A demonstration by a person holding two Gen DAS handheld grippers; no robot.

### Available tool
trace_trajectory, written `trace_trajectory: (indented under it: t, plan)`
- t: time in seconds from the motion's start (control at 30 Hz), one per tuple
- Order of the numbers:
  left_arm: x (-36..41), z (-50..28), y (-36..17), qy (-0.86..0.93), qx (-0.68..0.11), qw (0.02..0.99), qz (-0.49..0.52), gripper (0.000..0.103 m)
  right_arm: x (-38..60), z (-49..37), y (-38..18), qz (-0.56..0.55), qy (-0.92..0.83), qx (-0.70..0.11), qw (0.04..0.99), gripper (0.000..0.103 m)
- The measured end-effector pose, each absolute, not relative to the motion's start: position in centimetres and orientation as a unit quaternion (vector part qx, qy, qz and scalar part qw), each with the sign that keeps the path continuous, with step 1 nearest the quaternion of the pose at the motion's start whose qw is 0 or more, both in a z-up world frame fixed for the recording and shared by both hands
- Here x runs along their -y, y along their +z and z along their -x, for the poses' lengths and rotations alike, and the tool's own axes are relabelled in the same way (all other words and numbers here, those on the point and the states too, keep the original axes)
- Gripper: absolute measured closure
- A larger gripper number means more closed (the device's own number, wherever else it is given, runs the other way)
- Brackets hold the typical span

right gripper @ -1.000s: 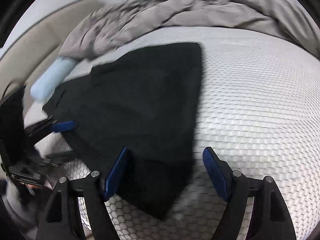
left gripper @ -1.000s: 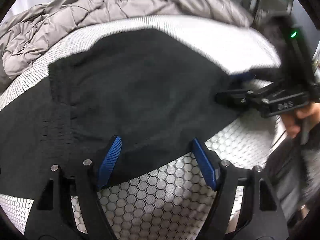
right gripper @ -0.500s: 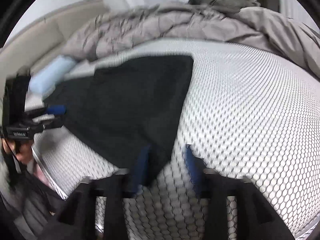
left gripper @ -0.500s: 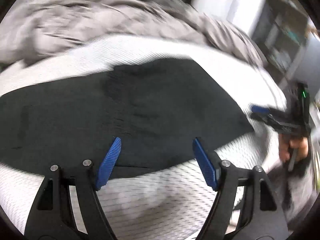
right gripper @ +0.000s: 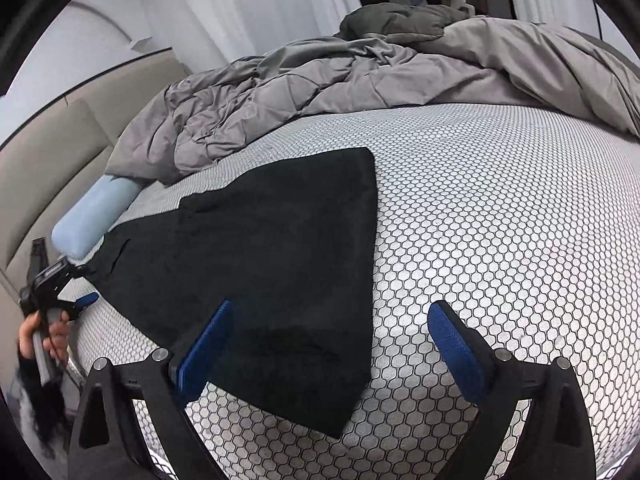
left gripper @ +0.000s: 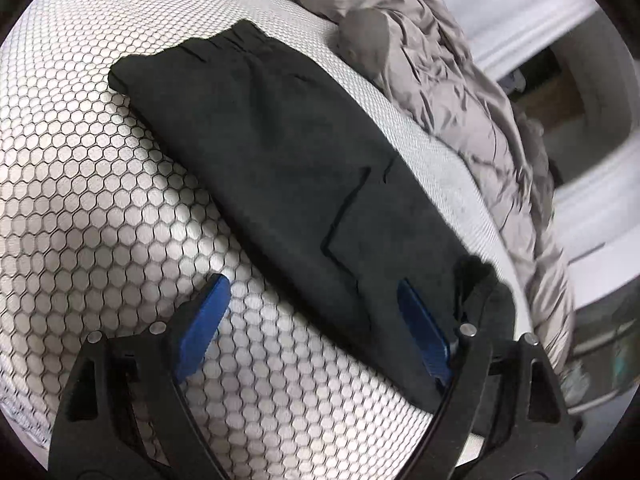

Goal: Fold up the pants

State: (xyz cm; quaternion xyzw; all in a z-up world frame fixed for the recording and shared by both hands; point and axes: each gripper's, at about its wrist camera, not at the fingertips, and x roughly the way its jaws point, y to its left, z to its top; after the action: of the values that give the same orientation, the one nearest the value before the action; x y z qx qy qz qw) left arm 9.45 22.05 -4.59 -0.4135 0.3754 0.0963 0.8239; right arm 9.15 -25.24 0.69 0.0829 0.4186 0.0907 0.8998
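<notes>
Black pants (right gripper: 272,264) lying folded flat on the honeycomb-patterned mattress (right gripper: 500,208), left gripper (left gripper: 316,320) jaws spread over their near edge, right gripper (right gripper: 336,344) likewise spread, holding nothing, grey duvet (right gripper: 360,72) bunched behind

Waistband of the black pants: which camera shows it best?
The left wrist view. The gathered waistband lies unobstructed at the far end of the pants on the bed. In the right wrist view, that end of the pants sits far left, dark and without detail.

A home bedroom: a honeycomb-patterned mattress (right gripper: 500,208), a rumpled grey duvet (right gripper: 360,76) and white curtains (right gripper: 248,4).
</notes>
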Motion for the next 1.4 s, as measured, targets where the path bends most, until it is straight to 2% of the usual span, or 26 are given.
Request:
trace_trajectory:
  t: [0.13, 0.17, 0.2, 0.23, 0.27, 0.3, 0.47, 0.67, 0.73, 0.77, 0.8, 0.83, 0.87, 0.93, 1.03, 1.17, 1.3, 1.33, 1.4]
  plan:
    - [-22.6, -12.1, -4.0, 0.129, -0.357, 0.838, 0.391, 0.020, 25.3, -9.0, 0.4, -0.078, 0.095, -0.426, 0.896, 0.005]
    - [-22.9, -13.1, -4.0, 0.146, -0.363, 0.835, 0.386, 0.029, 25.5, -8.9, 0.4, -0.078, 0.095, -0.425, 0.897, 0.005]
    - [-23.3, -14.0, -4.1, 0.161, -0.368, 0.832, 0.383, 0.050, 25.4, -8.9, 0.4, -0.080, 0.095, -0.424, 0.897, 0.005]
    - [-23.4, -14.3, -4.1, 0.177, -0.370, 0.828, 0.383, 0.061, 25.5, -8.9, 0.3, -0.083, 0.094, -0.423, 0.897, 0.005]
    - [-23.4, -14.4, -4.1, 0.191, -0.361, 0.826, 0.388, 0.082, 25.5, -8.9, 0.2, -0.086, 0.093, -0.425, 0.896, 0.005]
    - [-23.0, -14.6, -3.6, 0.204, -0.349, 0.829, 0.386, 0.097, 25.6, -8.9, 0.0, -0.086, 0.094, -0.428, 0.895, 0.005]
    - [-17.1, -14.0, 2.9, 0.178, -0.269, 0.906, 0.275, 0.101, 25.9, -8.7, 0.4, -0.084, 0.093, -0.424, 0.897, 0.005]
    - [-2.8, -12.7, 9.5, -0.011, -0.224, 0.960, 0.167, 0.101, 25.8, -9.2, 0.5, -0.101, 0.092, -0.421, 0.897, 0.005]
    - [3.0, -12.6, 9.4, -0.107, -0.227, 0.958, 0.141, 0.095, 25.6, -9.4, 0.4, -0.092, 0.089, -0.422, 0.897, 0.005]
    - [5.7, -13.0, 8.7, -0.161, -0.238, 0.949, 0.127, 0.075, 25.6, -9.5, 0.3, -0.086, 0.084, -0.424, 0.897, 0.005]
    - [8.7, -13.5, 7.4, -0.226, -0.270, 0.930, 0.109, 0.048, 25.7, -9.6, 0.1, -0.080, 0.077, -0.427, 0.897, 0.005]
    - [10.9, -13.9, 5.9, -0.260, -0.306, 0.911, 0.098, 0.040, 26.0, -9.7, 0.0, -0.079, 0.067, -0.431, 0.896, 0.005]
    - [12.7, -14.7, 4.1, -0.272, -0.352, 0.891, 0.086, 0.037, 26.4, -9.8, -0.1, -0.080, 0.059, -0.434, 0.895, 0.004]
    - [14.9, -15.7, 1.0, -0.260, -0.415, 0.871, 0.044, 0.037, 27.4, -9.8, -0.4, -0.082, 0.029, -0.438, 0.895, 0.004]
    - [14.7, -15.7, -0.4, -0.257, -0.415, 0.872, 0.033, 0.037, 28.4, -9.5, -0.4, -0.074, 0.007, -0.438, 0.896, 0.004]
    - [12.4, -13.7, 0.7, -0.288, -0.400, 0.870, 0.026, 0.036, 28.8, -9.3, -0.1, -0.080, 0.011, -0.431, 0.899, 0.004]
    - [9.0, -8.1, 3.4, -0.281, -0.360, 0.889, 0.036, 0.035, 27.7, -9.2, 0.4, -0.073, 0.033, -0.421, 0.904, 0.005]
    - [7.5, -7.7, 4.0, -0.278, -0.347, 0.894, 0.053, 0.034, 27.1, -9.0, 0.7, -0.069, 0.043, -0.414, 0.907, 0.005]
    - [4.7, -6.4, 4.8, -0.264, -0.334, 0.901, 0.086, 0.023, 25.3, -8.8, 1.4, -0.052, 0.078, -0.402, 0.911, 0.004]
